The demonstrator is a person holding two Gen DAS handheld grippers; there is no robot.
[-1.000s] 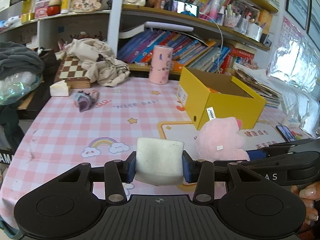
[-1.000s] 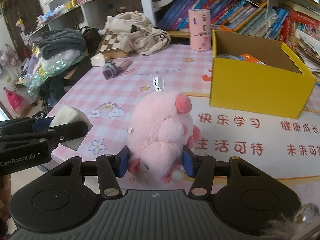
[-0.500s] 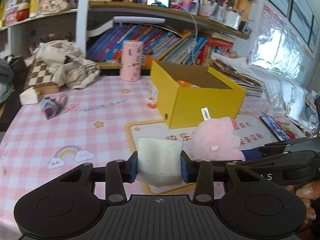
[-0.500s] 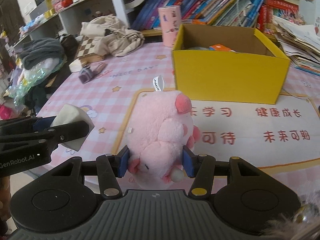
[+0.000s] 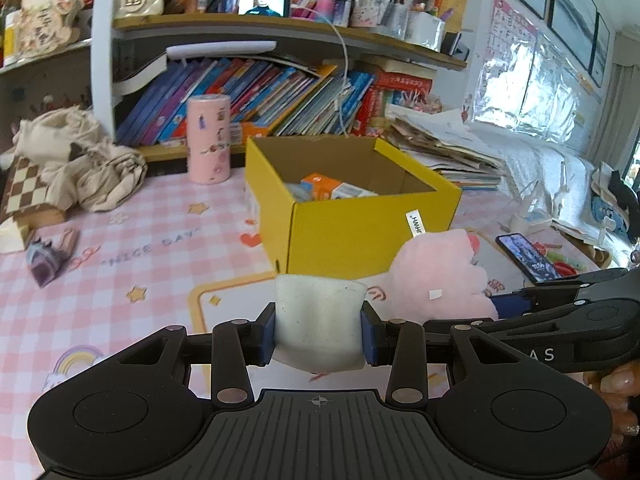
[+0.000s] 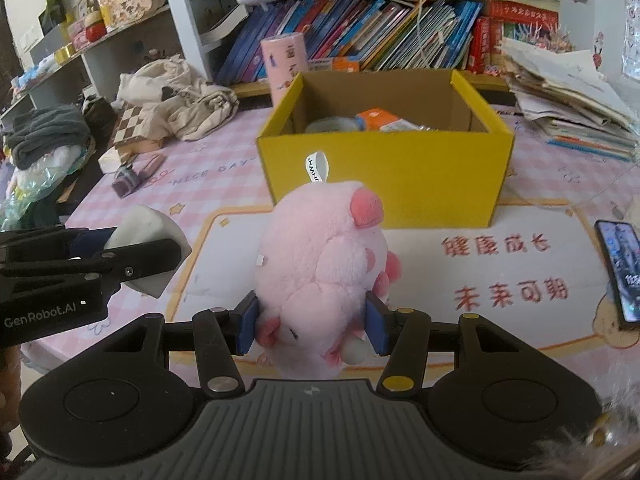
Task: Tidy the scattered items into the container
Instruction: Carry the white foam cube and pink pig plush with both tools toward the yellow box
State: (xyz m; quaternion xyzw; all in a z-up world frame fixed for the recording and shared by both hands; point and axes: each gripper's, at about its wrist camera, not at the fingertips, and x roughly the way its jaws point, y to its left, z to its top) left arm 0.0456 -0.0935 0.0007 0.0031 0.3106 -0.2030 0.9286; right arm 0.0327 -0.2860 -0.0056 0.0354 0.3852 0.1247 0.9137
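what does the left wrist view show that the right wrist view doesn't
Only the left wrist view: the phone propped on the shelf and the calendar by the window.

Only the right wrist view: the grey clothes pile at the table's left end, and the plush's face side between the right tongs.

Both: the yellow box with items inside, the pink plush, the white sponge shut in the left tongs, the pink cylinder and the chessboard.

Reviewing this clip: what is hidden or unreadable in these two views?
- Yellow box contents: both views, near wall hides all but an orange carton.
- White block underside: left wrist view, gripper body covers it.
- Pink plush face: right wrist view, turned downward.
- Phone: right wrist view, blurred.
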